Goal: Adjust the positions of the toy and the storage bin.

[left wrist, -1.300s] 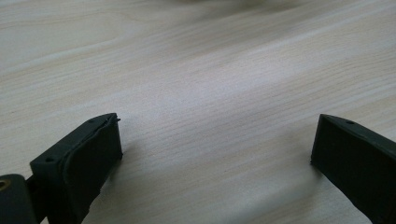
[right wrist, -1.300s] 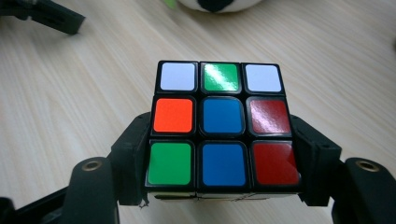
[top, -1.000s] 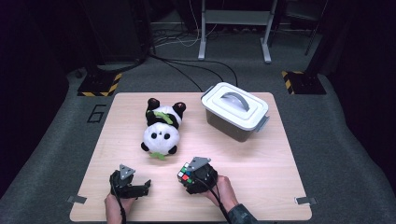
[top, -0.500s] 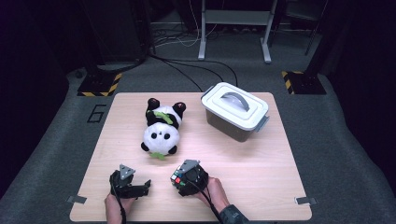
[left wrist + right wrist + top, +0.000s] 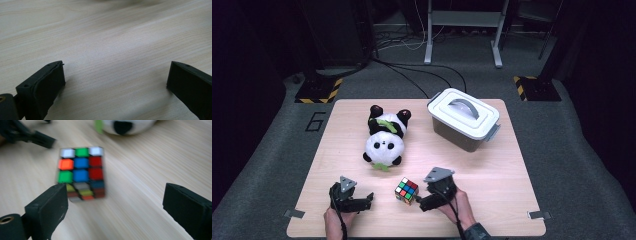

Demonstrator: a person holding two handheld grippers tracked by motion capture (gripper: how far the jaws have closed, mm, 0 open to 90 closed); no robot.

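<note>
Sitting on the table, the cube lies just ahead of the right tongs (jaws just opened).

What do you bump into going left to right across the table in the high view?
left gripper → panda toy → puzzle cube → right gripper → white lidded box

Light wooden table layout: black-and-white plush panda sits left of centre, with the grey lidded plastic storage box to its right at the far right side, the two apart. Multicoloured puzzle cube rests on the table near the front edge, just before the panda. It sits between the two grippers — left gripper well to its left, right gripper just beside its right.
</note>
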